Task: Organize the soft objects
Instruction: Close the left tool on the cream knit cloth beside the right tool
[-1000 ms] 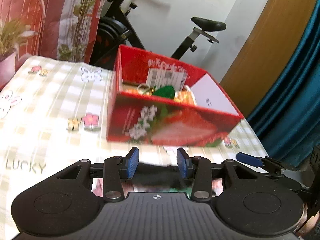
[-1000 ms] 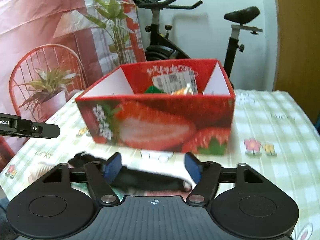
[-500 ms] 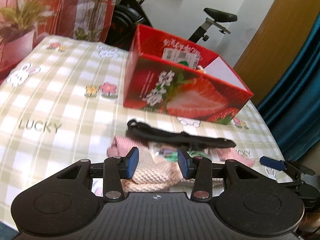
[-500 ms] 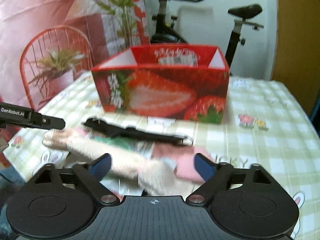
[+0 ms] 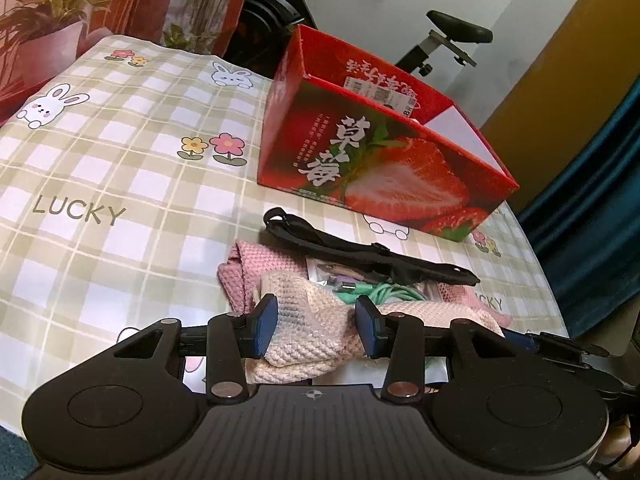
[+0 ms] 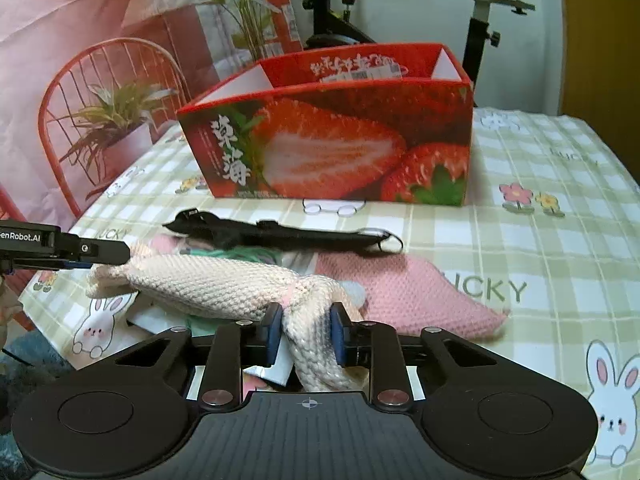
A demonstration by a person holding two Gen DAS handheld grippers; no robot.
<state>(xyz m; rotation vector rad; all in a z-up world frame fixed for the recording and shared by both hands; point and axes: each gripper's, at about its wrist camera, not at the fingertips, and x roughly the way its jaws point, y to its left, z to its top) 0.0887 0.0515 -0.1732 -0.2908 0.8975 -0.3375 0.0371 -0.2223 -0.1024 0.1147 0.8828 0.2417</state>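
A pile of soft things lies on the checked tablecloth (image 5: 100,200) in front of the red strawberry box (image 5: 380,160) (image 6: 328,144). It holds a cream knit cloth (image 5: 304,344) (image 6: 208,284), a pink knit cloth (image 6: 408,292) (image 5: 244,276), a black strap (image 5: 360,254) (image 6: 288,236) and a green cable (image 5: 380,292). My right gripper (image 6: 306,320) is closing, its pads pinching a bunched part of the cream cloth. My left gripper (image 5: 316,326) (image 6: 100,252) stands part-open over the cloth's other end, with the cloth between its pads.
The open-topped box holds small items and stands behind the pile. An exercise bike (image 6: 480,20), a potted plant on a red chair (image 6: 116,128) and a teal curtain (image 5: 592,200) surround the table. The table's near edge runs just under both grippers.
Both grippers came down and back from the box to the pile. The right jaws went from wide apart to pinched on the cream cloth. The left jaws kept their gap.
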